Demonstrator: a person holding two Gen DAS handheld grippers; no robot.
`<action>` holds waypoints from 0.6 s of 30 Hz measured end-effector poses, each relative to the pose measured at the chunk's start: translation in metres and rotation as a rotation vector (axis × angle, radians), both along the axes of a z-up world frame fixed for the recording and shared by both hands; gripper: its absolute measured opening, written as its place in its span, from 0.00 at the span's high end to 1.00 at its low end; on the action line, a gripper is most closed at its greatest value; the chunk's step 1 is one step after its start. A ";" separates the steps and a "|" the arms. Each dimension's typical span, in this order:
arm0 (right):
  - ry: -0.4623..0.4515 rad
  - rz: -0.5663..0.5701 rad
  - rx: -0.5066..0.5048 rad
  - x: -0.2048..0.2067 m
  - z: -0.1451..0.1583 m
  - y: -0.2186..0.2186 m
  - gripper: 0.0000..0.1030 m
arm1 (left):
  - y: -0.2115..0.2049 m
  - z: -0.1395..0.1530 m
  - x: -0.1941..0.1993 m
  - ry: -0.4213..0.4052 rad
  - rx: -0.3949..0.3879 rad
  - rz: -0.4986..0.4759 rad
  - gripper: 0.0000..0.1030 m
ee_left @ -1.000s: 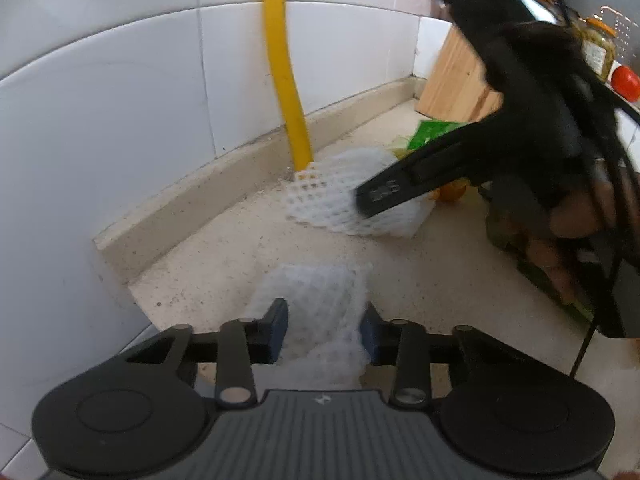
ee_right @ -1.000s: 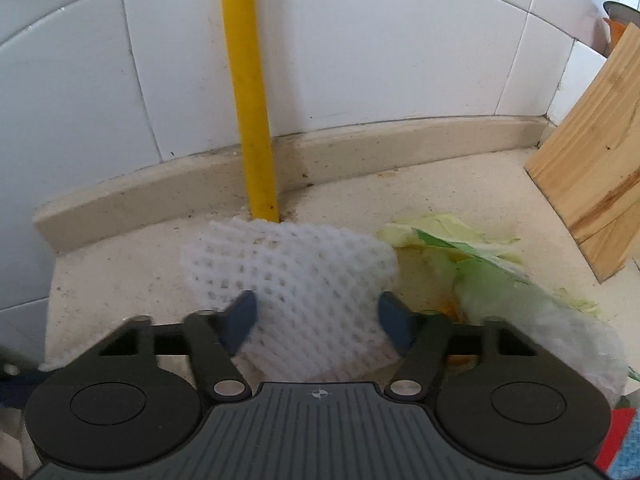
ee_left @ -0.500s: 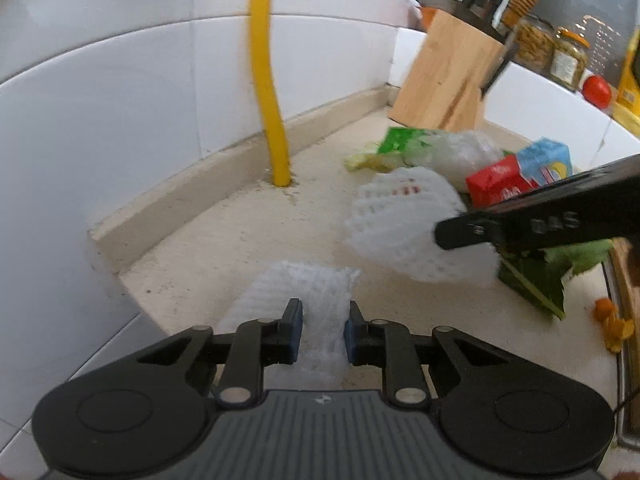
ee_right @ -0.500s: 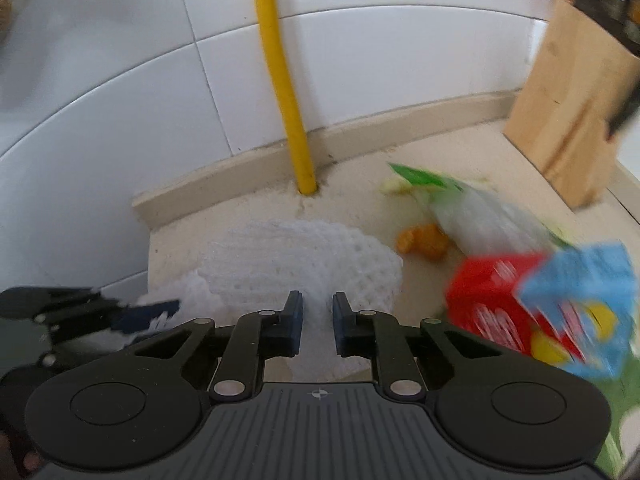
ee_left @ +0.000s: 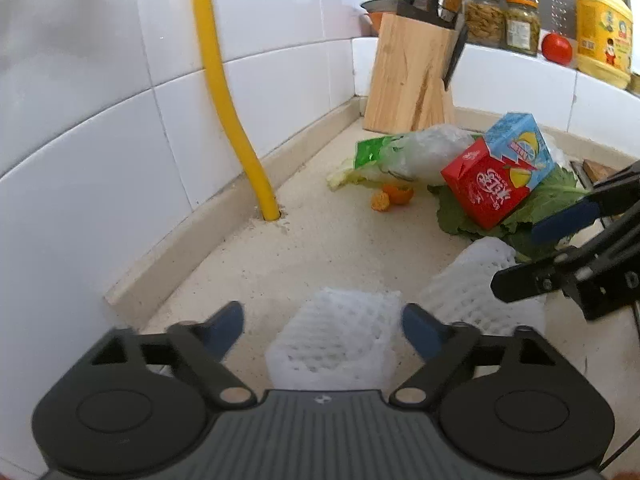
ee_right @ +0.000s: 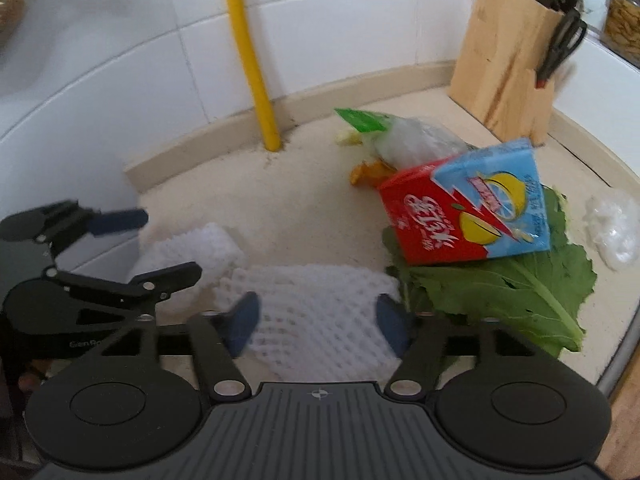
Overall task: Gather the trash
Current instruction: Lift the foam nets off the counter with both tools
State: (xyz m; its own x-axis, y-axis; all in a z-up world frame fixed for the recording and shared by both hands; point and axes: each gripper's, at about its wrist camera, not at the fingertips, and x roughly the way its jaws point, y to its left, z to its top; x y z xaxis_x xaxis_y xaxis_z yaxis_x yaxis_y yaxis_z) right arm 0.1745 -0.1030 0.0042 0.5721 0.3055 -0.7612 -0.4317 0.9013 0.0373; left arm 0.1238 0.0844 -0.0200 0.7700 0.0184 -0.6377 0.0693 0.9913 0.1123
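2 foam nets now lie loose on the desk: left gripper (ee_left: 322,326) and right gripper (ee_right: 314,326) jaws opening after clamping, nets (ee_left: 336,340) (ee_right: 320,312) between but unpressed. Both look dropped at 6 o'clock; carton (ee_right: 466,210) at 2 o'clock remains.

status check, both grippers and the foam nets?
Left gripper and right gripper both opening, pads clear. One foam net between left jaws, another foam net between right. Nothing blocking.
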 end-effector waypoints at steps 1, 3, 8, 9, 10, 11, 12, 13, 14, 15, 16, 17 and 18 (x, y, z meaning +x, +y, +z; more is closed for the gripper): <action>-0.005 0.011 -0.002 -0.001 -0.001 0.002 0.20 | 0.000 -0.002 0.003 0.014 0.006 -0.011 0.15; -0.008 0.016 -0.018 -0.002 -0.004 0.007 0.20 | 0.000 -0.010 0.008 0.035 0.020 -0.012 0.15; -0.013 0.010 -0.041 -0.005 -0.013 0.004 0.16 | -0.001 -0.023 0.014 0.073 -0.004 -0.032 0.16; -0.009 0.006 -0.038 -0.005 -0.016 0.003 0.17 | 0.000 -0.026 0.016 0.086 -0.012 -0.028 0.18; 0.002 -0.004 -0.035 -0.004 -0.019 0.001 0.19 | 0.000 -0.028 0.018 0.099 -0.019 -0.022 0.26; 0.019 -0.011 -0.029 -0.003 -0.022 0.001 0.22 | 0.001 -0.031 0.021 0.115 -0.027 -0.015 0.33; 0.036 -0.014 -0.020 -0.004 -0.025 0.001 0.30 | 0.004 -0.032 0.022 0.120 -0.051 -0.004 0.35; 0.057 -0.008 -0.008 -0.004 -0.028 0.001 0.39 | 0.006 -0.032 0.022 0.128 -0.076 0.009 0.40; 0.076 -0.006 -0.003 -0.003 -0.032 0.002 0.45 | 0.009 -0.032 0.022 0.134 -0.100 0.022 0.46; 0.059 -0.020 -0.019 -0.004 -0.033 0.002 0.53 | 0.010 -0.031 0.021 0.133 -0.103 0.036 0.48; 0.047 -0.022 -0.033 -0.006 -0.032 0.003 0.66 | 0.010 -0.030 0.020 0.134 -0.104 0.040 0.52; 0.044 -0.028 -0.032 -0.007 -0.031 0.002 0.71 | 0.010 -0.029 0.018 0.135 -0.104 0.043 0.55; 0.049 -0.033 -0.015 -0.007 -0.029 0.000 0.77 | 0.010 -0.028 0.015 0.134 -0.108 0.045 0.56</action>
State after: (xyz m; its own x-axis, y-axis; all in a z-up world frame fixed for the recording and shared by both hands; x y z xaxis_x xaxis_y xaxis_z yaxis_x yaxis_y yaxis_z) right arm 0.1673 -0.1034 -0.0245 0.5438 0.2757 -0.7927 -0.3999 0.9155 0.0441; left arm 0.1392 0.0942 -0.0481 0.6778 -0.0236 -0.7349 0.0319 0.9995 -0.0027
